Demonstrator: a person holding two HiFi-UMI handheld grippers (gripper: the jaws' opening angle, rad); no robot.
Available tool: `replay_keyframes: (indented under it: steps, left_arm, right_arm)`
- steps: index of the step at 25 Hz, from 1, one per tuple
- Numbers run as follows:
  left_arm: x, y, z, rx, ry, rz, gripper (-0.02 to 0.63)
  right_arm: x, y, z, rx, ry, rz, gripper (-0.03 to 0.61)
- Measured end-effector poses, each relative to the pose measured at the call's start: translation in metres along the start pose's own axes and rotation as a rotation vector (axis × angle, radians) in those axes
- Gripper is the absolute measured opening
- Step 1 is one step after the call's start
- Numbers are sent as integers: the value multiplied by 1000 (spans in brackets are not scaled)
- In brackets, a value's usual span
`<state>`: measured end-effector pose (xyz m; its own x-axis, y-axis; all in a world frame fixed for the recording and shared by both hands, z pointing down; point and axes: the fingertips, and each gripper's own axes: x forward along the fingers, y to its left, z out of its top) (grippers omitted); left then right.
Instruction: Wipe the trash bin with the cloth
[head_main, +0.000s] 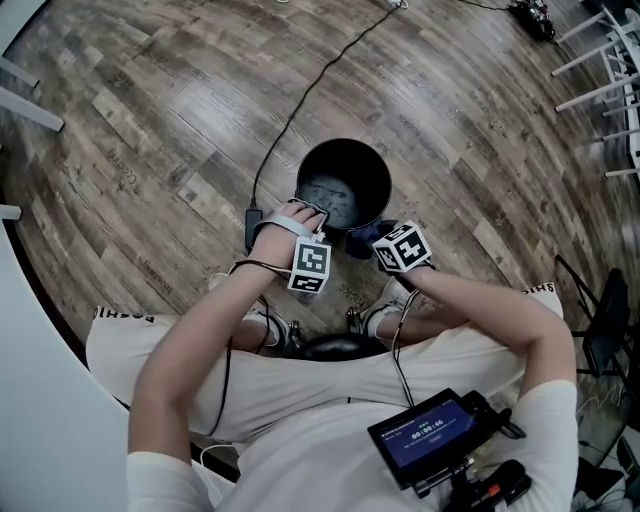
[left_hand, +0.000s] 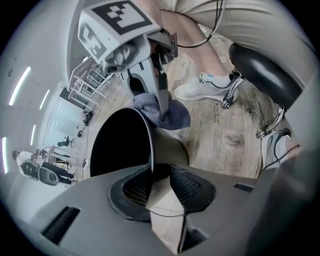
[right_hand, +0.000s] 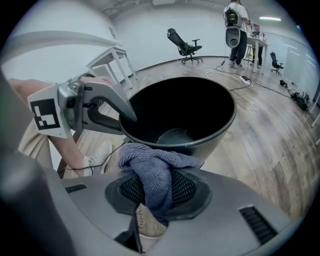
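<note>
The black trash bin stands upright on the wood floor in front of the seated person's feet. My left gripper is at its near-left rim, and in the left gripper view the thin rim of the bin runs between the jaws of the left gripper, which are shut on it. My right gripper is shut on a blue-grey cloth, bunched against the bin's outer wall just under the near rim. The cloth also shows in the head view. The bin's inside looks dark with a smeared bottom.
A black cable crosses the floor to a power brick left of the bin. The person's shoes and a black stool seat are close behind. White furniture legs stand far right. An office chair and a person are distant.
</note>
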<state>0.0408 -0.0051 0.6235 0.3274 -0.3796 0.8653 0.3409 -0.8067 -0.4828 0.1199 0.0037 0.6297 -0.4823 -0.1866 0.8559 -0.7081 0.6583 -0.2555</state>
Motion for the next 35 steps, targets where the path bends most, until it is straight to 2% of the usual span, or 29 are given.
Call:
replay_keyframes:
  steps: [7,14,19,21,24,28,32,35]
  left_arm:
    - [0,2,18,32,-29,1,110]
    - [1,3,30,15,-55,0,109]
    - [3,3,32,8,-59,-4,109]
    - [4,3,31,8,-59,-3,109]
    - [5,3,30,12,-47,-2,109]
    - [6,2,32,11,-54,-7,110]
    - [2,4,21,-15,-46,9,110]
    - [0,8,10,-34,-26,12,126]
  right_arm:
    - [56,-43,-38,-143,64,-42,97]
    - [114,-79,-73,-259,114,-79,97]
    - [146,-94,-90,-254,150,-116,97]
    - [151,-96,-93,-252,133,-132,97]
    - [150,-95,-92,-237,135,-156,97]
    - [130,-87,-84,-180,165,-145,97]
    - [91,-62,-61,-204,142,-102,97]
    - [54,-44,-43,-146,114,-72,97]
